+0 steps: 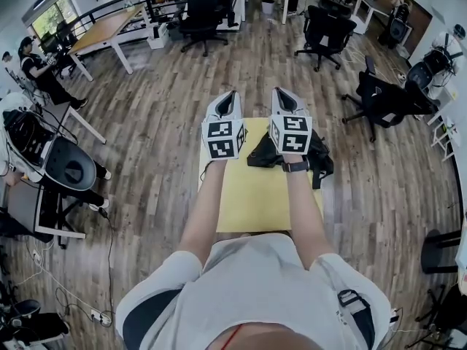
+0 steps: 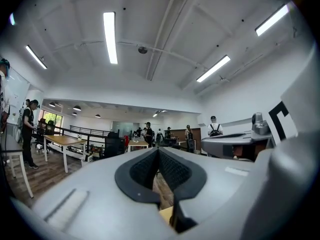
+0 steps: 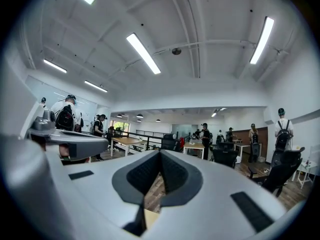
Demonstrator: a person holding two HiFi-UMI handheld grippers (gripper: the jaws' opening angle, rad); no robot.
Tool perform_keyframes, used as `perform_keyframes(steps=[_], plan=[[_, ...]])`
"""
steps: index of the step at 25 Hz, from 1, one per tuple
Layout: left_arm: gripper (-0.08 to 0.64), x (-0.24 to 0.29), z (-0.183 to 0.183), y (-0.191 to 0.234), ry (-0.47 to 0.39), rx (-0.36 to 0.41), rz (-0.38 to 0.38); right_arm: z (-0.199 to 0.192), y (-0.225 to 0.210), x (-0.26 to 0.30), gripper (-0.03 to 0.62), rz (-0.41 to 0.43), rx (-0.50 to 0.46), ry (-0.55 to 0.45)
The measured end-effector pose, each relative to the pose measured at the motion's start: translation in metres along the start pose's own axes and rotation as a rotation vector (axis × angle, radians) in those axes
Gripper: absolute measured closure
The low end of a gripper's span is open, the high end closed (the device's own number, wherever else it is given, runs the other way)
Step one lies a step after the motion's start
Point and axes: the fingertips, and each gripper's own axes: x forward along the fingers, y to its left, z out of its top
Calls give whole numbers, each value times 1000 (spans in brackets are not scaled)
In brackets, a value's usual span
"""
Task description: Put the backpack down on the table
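A black backpack [image 1: 264, 154] lies on the small yellow table [image 1: 248, 203], at its far right part, partly hidden under my right forearm. Both grippers are held level above the table and point away from me, side by side. The left gripper [image 1: 230, 95] is shut with nothing between its jaws; in the left gripper view its dark pads [image 2: 158, 151] meet at the tip. The right gripper [image 1: 279, 93] is likewise shut and empty, and its pads [image 3: 160, 154] are closed together in the right gripper view. Neither gripper touches the backpack.
Black office chairs stand beyond the table [image 1: 325, 31] and to the right [image 1: 387, 100]. A long wooden desk [image 1: 109, 28] is at the far left, with a person [image 1: 40, 68] beside it. A dark round stool [image 1: 69, 168] stands at the left. Wooden floor surrounds the table.
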Motion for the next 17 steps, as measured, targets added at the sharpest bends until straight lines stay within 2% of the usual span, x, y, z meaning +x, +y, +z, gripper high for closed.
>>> perform_keyframes(steps=[8, 17], plan=[[551, 15, -8, -17, 0, 5, -19, -11, -19, 1, 583, -10, 4, 16], [549, 61, -57, -23, 35, 13, -67, -66, -48, 26, 583, -34, 33, 73]])
